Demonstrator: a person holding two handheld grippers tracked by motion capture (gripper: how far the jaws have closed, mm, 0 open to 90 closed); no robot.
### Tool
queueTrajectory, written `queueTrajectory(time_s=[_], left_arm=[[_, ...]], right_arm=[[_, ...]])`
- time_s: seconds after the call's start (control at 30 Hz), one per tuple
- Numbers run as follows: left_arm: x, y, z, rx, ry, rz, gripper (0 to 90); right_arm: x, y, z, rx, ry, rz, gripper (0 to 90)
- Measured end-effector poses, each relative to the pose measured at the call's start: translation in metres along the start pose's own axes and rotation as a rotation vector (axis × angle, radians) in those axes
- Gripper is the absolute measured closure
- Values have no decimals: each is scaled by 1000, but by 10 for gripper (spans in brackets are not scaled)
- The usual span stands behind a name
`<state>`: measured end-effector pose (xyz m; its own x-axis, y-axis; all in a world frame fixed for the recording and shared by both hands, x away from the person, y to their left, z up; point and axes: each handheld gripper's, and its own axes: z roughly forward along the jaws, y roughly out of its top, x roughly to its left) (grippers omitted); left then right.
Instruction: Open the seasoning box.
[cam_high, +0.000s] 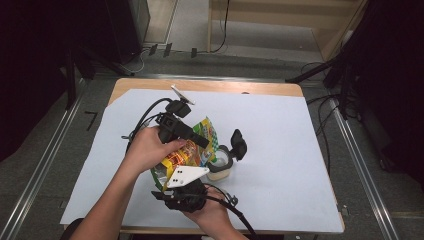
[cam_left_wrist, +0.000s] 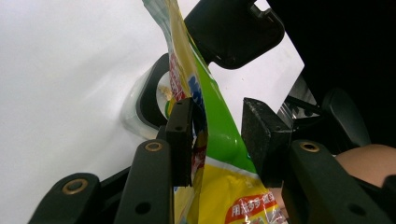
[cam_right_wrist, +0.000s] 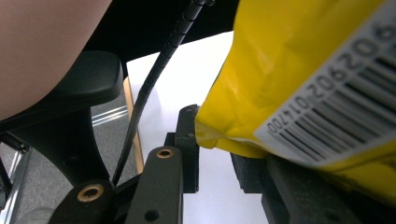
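A yellow and green snack bag (cam_high: 199, 146) hangs tilted over a small clear container (cam_high: 220, 170) whose black flip lid (cam_high: 238, 144) stands open. My left gripper (cam_high: 202, 141) grips the bag's upper part; in the left gripper view both pads of that gripper (cam_left_wrist: 222, 135) press the bag (cam_left_wrist: 210, 186), with the container (cam_left_wrist: 135, 112) and lid (cam_left_wrist: 233, 28) just beyond. My right gripper (cam_high: 173, 172) holds the bag's lower end from the near side. In the right gripper view the bag's yellow barcode corner (cam_right_wrist: 299, 60) sits between that gripper's jaws (cam_right_wrist: 217, 154), against the pads.
A white sheet (cam_high: 280, 150) covers the wooden table (cam_high: 210, 86). Cables trail from both grippers across the sheet. Dark stands and floor rails flank the table on both sides.
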<state>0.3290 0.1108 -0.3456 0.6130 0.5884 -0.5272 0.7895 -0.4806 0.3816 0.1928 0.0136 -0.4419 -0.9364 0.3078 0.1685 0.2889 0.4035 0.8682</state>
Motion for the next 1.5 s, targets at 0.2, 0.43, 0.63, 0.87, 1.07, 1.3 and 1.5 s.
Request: queueTrajectory(time_s=[0.2, 0.43, 0.63, 0.87, 1.07, 1.3, 1.5], left_arm=[[1, 0, 0, 7, -1, -3, 652], [1, 0, -1, -2, -22, -16, 639], [1, -1, -3, -10, -40, -16, 641], [-1, -2, -3, -6, -29, 5, 663], [-3, -2, -5, -3, -18, 33, 688], [-3, -2, -5, -1, -22, 58, 705], [-3, -1, -3, -2, -34, 69, 713]], right_arm=[[0, 0, 0, 0, 2, 4, 753], [0, 0, 0, -3, 0, -3, 754], [1, -1, 0, -4, -4, -12, 756], [2, -2, 1, 2, -4, -16, 757], [3, -2, 1, 0, -2, -22, 759], [3, -2, 1, 3, -2, -27, 761], [3, -2, 0, -2, -2, -24, 764]])
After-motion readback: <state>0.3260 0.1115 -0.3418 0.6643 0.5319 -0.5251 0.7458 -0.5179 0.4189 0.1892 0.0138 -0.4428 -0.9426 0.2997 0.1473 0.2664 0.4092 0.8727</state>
